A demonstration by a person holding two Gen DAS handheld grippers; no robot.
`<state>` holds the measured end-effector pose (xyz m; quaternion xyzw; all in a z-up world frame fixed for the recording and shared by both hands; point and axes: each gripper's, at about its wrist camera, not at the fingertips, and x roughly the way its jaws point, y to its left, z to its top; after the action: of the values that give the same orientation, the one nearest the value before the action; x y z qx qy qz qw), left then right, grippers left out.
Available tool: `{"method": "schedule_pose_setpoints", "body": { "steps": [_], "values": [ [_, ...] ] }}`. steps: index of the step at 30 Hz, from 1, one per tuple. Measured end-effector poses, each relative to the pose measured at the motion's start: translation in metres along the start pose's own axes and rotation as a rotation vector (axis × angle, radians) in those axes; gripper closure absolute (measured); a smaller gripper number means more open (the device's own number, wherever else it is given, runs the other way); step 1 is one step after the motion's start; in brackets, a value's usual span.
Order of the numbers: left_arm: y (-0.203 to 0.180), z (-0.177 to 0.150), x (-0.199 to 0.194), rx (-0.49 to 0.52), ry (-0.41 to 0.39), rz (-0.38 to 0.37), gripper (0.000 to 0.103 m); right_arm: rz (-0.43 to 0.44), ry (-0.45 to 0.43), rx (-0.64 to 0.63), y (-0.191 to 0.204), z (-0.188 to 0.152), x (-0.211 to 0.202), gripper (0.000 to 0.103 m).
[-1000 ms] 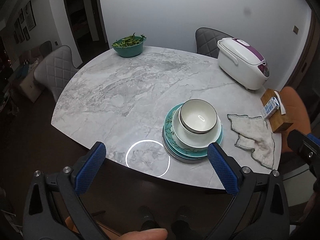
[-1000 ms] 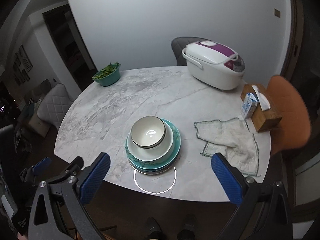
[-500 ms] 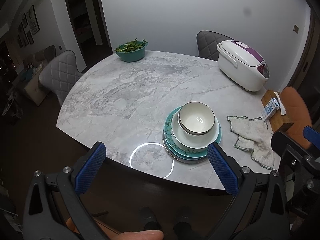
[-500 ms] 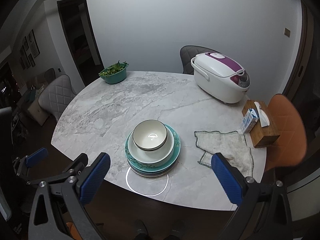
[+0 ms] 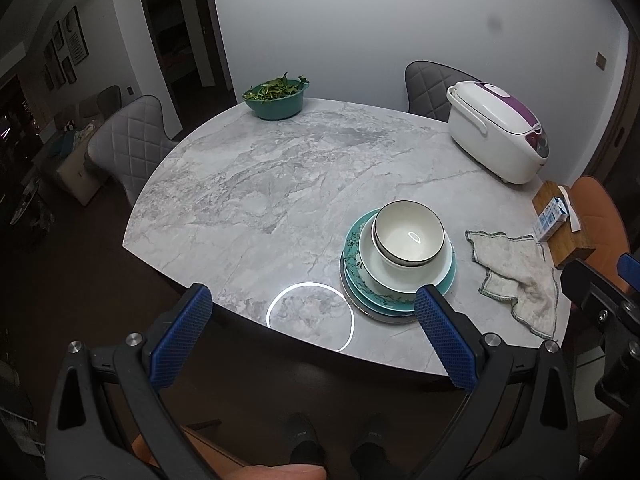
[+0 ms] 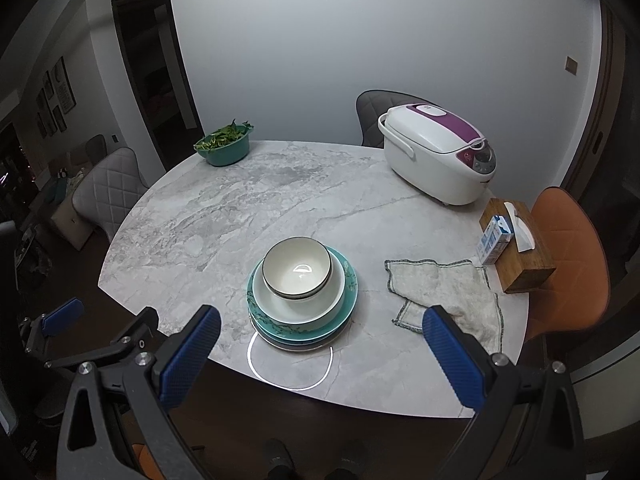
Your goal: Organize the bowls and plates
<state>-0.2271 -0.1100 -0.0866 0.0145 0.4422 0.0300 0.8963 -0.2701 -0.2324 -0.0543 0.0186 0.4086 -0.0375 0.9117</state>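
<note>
A stack of dishes stands near the front edge of the round marble table [image 5: 260, 184]: a dark-rimmed white bowl [image 5: 408, 234] sits in a wider white bowl [image 5: 380, 276], on teal plates [image 5: 354, 256] over a grey plate. The stack also shows in the right wrist view, with the white bowl [image 6: 297, 268] on top and the teal plates [image 6: 348, 284] below. My left gripper [image 5: 312, 328] is open and empty, held off the table's front edge, left of the stack. My right gripper [image 6: 320, 352] is open and empty, in front of the stack.
A teal bowl of greens [image 5: 276, 98] stands at the far edge. A white and purple rice cooker [image 6: 438, 152] stands at the back right. A grey cloth [image 6: 444, 296] lies right of the stack, beside a wooden tissue box [image 6: 520, 248] with a small carton [image 6: 494, 240]. Chairs surround the table.
Both grippers have drawn back and up from the table, so the stack looks smaller and farther. Both stay open. The dishes have not moved.
</note>
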Motion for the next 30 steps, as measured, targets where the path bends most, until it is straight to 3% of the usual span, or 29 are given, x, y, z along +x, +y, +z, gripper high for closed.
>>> {"method": "schedule_pose_setpoints", "body": {
  "steps": [30],
  "values": [
    [-0.0043,-0.008,-0.0064,-0.012,0.006,0.006,0.0,-0.014,0.007,0.007,-0.004,-0.005,0.0015,0.0]
  ]
}}
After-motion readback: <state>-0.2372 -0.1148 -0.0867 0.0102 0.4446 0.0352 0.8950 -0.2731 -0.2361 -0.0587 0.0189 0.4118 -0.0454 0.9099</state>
